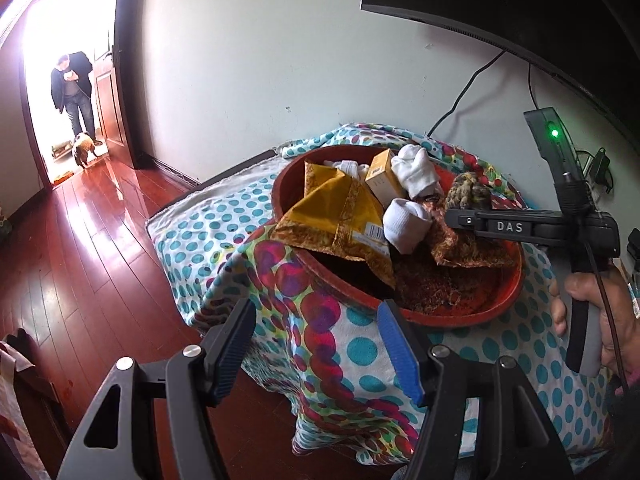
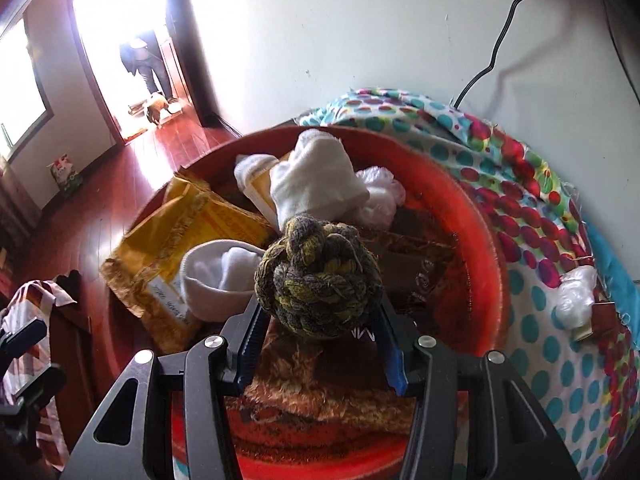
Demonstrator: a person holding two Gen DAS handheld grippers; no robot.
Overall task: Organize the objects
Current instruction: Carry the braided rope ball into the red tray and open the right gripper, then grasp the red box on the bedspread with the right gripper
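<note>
A red round basin (image 1: pixel 460 312) (image 2: pixel 480 216) sits on a table with a polka-dot cloth (image 1: pixel 248 216). In it lie yellow-brown packets (image 1: pixel 336 216) (image 2: pixel 188 232), a yellow box (image 1: pixel 384 178), white rolled socks (image 1: pixel 406 224) (image 2: pixel 316 184) and a brown fuzzy cloth (image 2: pixel 320 384). My right gripper (image 2: pixel 318 320) is shut on a grey-yellow knotted rope ball (image 2: pixel 316 272) (image 1: pixel 468 192) and holds it over the basin. My left gripper (image 1: pixel 316 336) is open and empty, just before the basin's near rim.
A dark screen (image 1: pixel 520 8) hangs on the wall above, with cables (image 1: pixel 460 100) running down behind the table. A red wood floor (image 1: pixel 80 240) lies left. A person (image 1: pixel 74 88) and an animal (image 1: pixel 84 146) stand in the bright doorway. A chair (image 2: pixel 36 340) stands at the left.
</note>
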